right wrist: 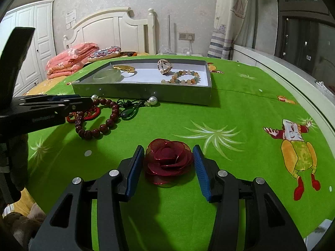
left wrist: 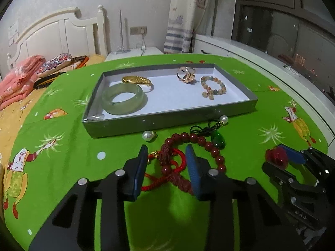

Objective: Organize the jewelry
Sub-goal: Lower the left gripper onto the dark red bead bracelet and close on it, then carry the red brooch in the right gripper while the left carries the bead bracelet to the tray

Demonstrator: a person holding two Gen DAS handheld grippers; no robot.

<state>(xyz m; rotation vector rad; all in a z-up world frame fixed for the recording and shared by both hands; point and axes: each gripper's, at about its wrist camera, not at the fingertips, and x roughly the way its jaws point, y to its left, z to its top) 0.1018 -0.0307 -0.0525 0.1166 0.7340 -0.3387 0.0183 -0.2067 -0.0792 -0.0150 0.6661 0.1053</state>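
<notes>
My left gripper stands open low over the green cloth, its blue fingers either side of a red cord bracelet with a carved charm. A dark red bead bracelet, a green pendant on black cord and two pearl earrings lie just beyond it. My right gripper is open around a red mesh rose that rests on the cloth. The left wrist view shows that gripper at the right edge. In the right wrist view the left gripper is side-on over the red cord bracelet.
A shallow grey tray behind the loose pieces holds a jade bangle, a gold bangle, a gold ring and a pastel bead bracelet. A bed with folded bedding lies left, a white window ledge right.
</notes>
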